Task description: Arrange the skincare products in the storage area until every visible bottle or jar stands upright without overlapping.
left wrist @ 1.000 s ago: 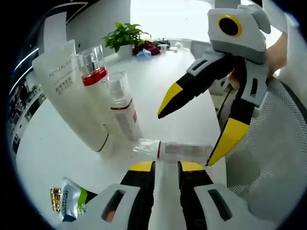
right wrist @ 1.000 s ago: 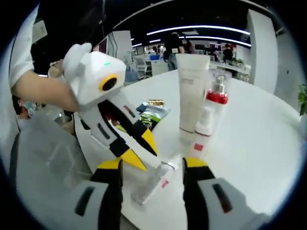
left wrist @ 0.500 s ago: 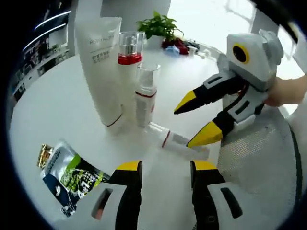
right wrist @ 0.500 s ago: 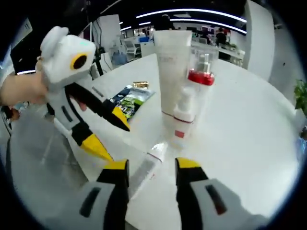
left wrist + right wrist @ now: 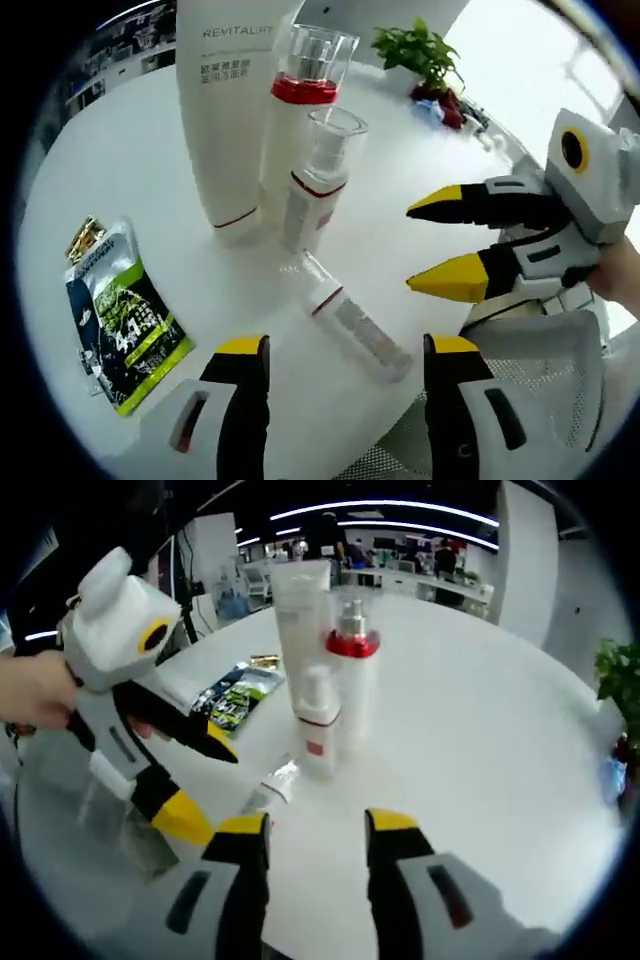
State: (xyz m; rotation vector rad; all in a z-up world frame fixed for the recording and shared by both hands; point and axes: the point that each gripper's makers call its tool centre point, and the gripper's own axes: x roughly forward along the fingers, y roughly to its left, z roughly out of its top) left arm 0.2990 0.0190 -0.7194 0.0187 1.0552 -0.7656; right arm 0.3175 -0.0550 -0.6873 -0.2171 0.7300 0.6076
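Both tongs have drawn back from the lying bottle (image 5: 345, 320), and the views now take in more of the table (image 5: 120, 170) than half a second ago, when the yellow tips sat close around it. The left tongs (image 5: 345, 350) stand spread and empty, the bottle flat on the table just beyond their tips near the table's edge. The right tongs (image 5: 305, 825) are also spread with nothing between them; in the left gripper view they hover (image 5: 430, 245) just beside the bottle without touching it. Three products stand upright in a tight cluster: a tall white tube (image 5: 235, 110), a red-collared pump bottle (image 5: 300, 120) and a smaller clear-capped bottle (image 5: 315, 180). A green sachet (image 5: 125, 325) lies apart on the table. The retreat looks like a re-approach rather than a finish: the one fallen bottle remains to be stood up.
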